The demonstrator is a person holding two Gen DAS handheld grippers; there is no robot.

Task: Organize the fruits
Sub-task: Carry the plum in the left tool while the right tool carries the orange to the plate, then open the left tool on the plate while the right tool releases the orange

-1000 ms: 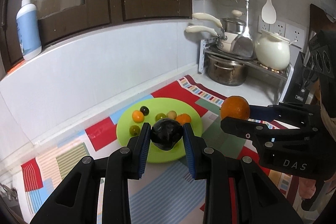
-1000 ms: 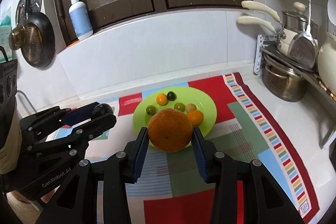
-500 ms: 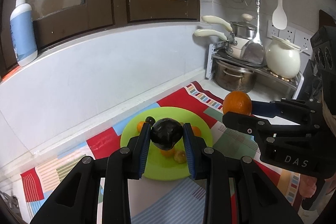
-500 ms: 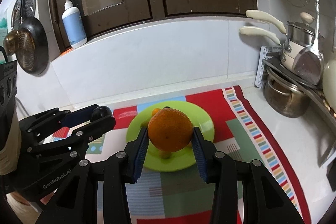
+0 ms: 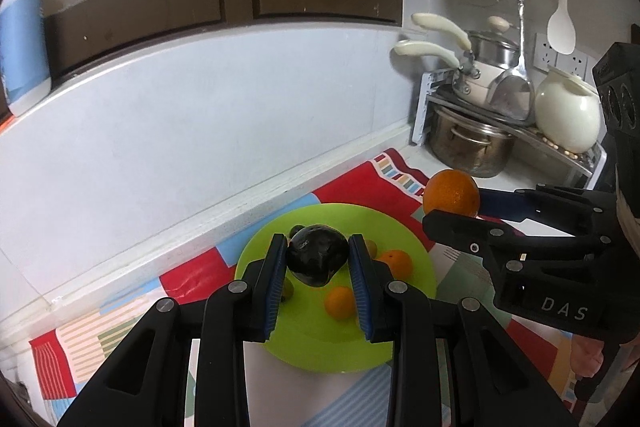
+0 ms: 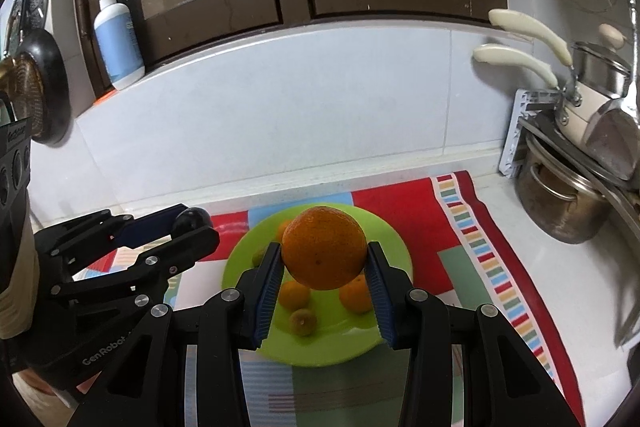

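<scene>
Above the green plate (image 6: 384, 343) near the bench's back edge, the left gripper (image 5: 318, 281) has its jaws clamped on a dark fruit (image 5: 317, 259); the right gripper (image 6: 324, 291) pinches an orange (image 6: 324, 247).

Legible text, two items only. "DAS" in pale letters on the black body of my right gripper (image 5: 452, 205), left wrist view. "GenRobot" on the black body of my left gripper (image 6: 192, 223), right wrist view; trailing characters hidden.
</scene>
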